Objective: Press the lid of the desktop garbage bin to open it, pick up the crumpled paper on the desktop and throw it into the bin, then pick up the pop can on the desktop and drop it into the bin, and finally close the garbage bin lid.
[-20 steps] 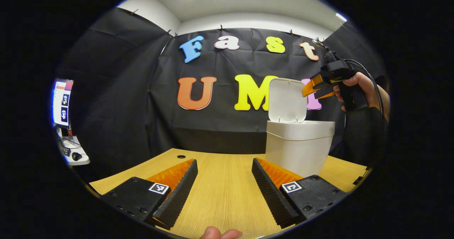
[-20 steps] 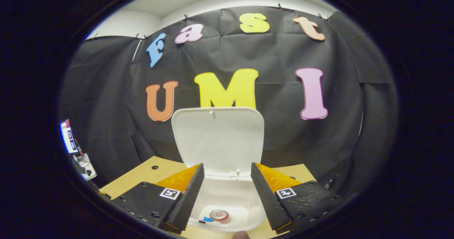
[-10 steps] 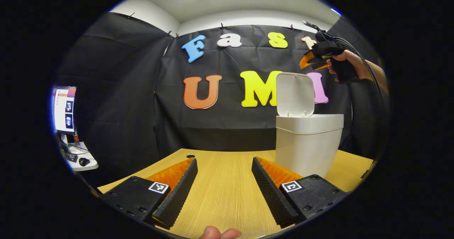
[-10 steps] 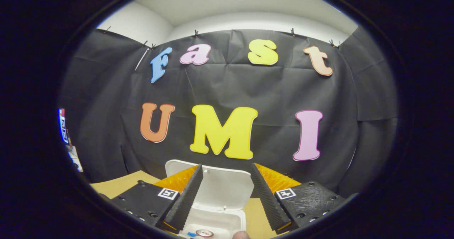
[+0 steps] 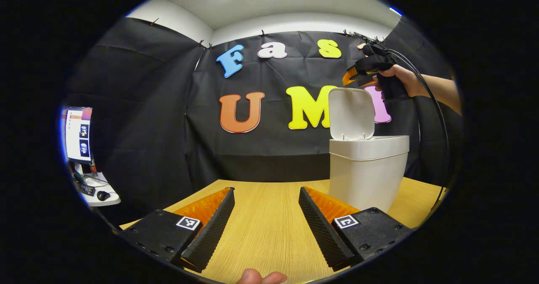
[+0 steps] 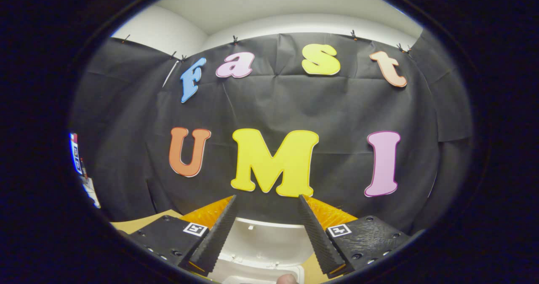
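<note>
A white desktop bin (image 5: pixel 367 172) stands on the wooden desk (image 5: pixel 265 229), right of centre in the left gripper view, with its lid (image 5: pixel 351 112) raised upright. Low over the desk, my left gripper (image 5: pixel 266 197) is open and holds nothing. A hand carries my right gripper (image 5: pixel 352 78) above and just behind the lid's top edge. In the right gripper view, my right gripper (image 6: pixel 267 203) is open and empty, and the upright lid (image 6: pixel 267 242) rises between its fingers from below. The bin's inside is hidden.
A side table (image 5: pixel 94 191) with a monitor (image 5: pixel 78 133) and a mouse stands at far left beyond the desk. Black cloth walls close the booth behind the bin. A cable hole (image 5: pixel 229 188) sits near the desk's far edge.
My right gripper has risen from over the bin's mouth and moved to the lid's top edge; the can inside has dropped out of its view. The left gripper has barely shifted.
</note>
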`<control>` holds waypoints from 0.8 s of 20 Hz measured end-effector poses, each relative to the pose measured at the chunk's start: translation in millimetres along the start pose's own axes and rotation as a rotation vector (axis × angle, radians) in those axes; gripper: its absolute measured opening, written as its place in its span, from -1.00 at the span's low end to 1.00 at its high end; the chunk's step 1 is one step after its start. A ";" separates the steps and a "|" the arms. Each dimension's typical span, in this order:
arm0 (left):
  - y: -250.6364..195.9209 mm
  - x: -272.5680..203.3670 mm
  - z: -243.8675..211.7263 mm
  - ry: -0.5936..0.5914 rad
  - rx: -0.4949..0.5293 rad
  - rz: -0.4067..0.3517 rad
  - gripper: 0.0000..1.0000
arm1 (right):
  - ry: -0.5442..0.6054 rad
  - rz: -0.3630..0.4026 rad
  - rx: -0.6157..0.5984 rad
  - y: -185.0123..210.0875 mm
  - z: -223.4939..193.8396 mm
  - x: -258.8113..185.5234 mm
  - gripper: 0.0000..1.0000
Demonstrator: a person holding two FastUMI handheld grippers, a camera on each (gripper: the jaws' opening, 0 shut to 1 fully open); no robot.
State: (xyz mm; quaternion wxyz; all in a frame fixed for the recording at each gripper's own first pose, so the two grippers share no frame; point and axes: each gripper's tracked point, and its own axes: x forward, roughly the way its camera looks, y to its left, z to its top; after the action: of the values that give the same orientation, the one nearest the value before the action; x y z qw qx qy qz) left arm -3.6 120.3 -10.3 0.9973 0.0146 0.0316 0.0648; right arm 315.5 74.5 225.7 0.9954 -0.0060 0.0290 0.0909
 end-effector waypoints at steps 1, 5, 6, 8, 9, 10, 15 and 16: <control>0.6 -0.1 -0.4 0.000 -0.004 -0.001 0.98 | 0.008 0.003 0.015 0.5 -3.1 3.0 0.83; 4.2 -0.1 -0.2 0.000 0.007 0.014 0.99 | 0.052 -0.002 0.044 -4.1 -17.1 11.1 0.75; 3.4 0.0 1.0 -0.003 0.008 0.013 0.98 | 0.057 -0.003 0.059 -5.4 -18.5 12.0 0.77; 4.5 -0.1 1.3 -0.006 0.004 0.012 0.98 | 0.078 0.013 0.083 -3.0 -22.6 8.6 0.82; 3.9 0.1 1.2 -0.005 0.000 0.010 0.98 | 0.085 0.017 0.099 -3.0 -22.5 6.4 0.87; 4.5 -0.7 0.7 -0.003 -0.004 0.009 0.99 | 0.094 0.020 0.110 -3.2 -24.2 4.4 0.83; 2.5 -1.2 1.1 -0.002 -0.002 0.005 0.98 | 0.129 0.034 0.105 2.8 -30.4 -7.5 0.80; 1.5 -1.0 1.9 -0.003 0.000 0.004 0.98 | 0.163 0.039 0.100 6.3 -41.6 -9.1 0.80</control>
State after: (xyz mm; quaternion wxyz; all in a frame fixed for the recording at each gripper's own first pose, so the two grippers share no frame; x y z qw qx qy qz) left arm -4.6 121.6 -8.3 0.9972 0.0146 0.0300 0.0669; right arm 303.1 78.4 184.6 0.9869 0.0369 0.1143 0.1078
